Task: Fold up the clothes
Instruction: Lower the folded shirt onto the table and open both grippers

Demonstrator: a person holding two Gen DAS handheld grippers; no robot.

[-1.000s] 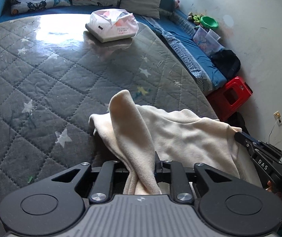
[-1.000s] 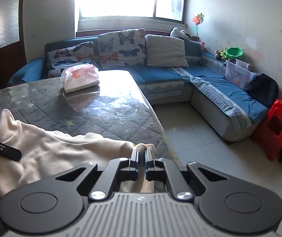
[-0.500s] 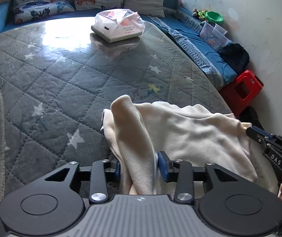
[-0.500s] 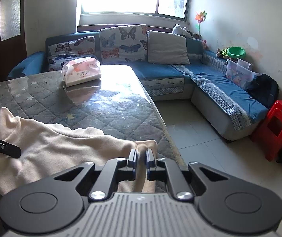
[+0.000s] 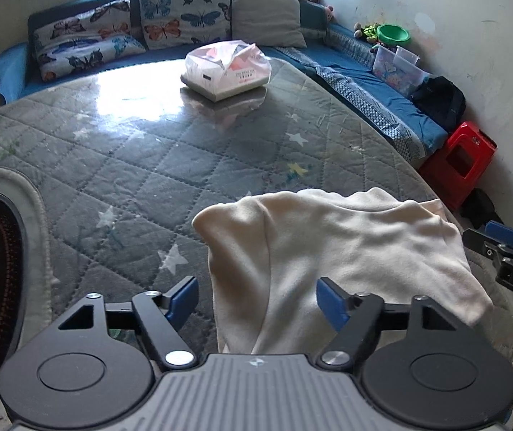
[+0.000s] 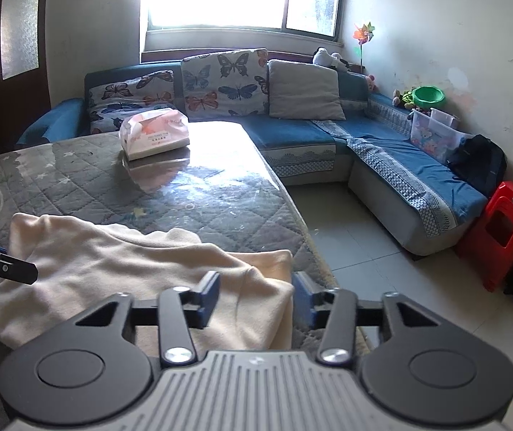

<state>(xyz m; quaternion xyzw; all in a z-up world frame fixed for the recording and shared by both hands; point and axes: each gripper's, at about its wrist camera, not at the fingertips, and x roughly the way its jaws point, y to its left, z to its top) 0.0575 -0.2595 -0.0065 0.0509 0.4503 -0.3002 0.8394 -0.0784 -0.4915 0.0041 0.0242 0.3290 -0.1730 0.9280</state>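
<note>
Both tongs, left (image 5: 257, 296) and right (image 6: 254, 296), just let go and now gape over the cream garment (image 5: 346, 251), bunched lengthwise along the surface's (image 5: 130, 165) near edge between them.

A cream, soft fleece garment (image 5: 332, 251) lies folded in a heap at the near edge of the grey quilted, star-patterned table cover (image 5: 141, 165). The left gripper (image 5: 257, 296) hangs over its near edge with the blue-padded fingers (image 5: 330, 301) spread wide, the cloth lying loose between them. At the right edge the black right gripper (image 5: 508, 258) reaches in beside the garment's far corner. Further back on the cover sits a white and pink plastic tissue pack (image 5: 227, 70), well apart from the garment. A red plastic stool (image 5: 459, 161) stands on the floor by the blue sofa (image 5: 375, 86).
</note>
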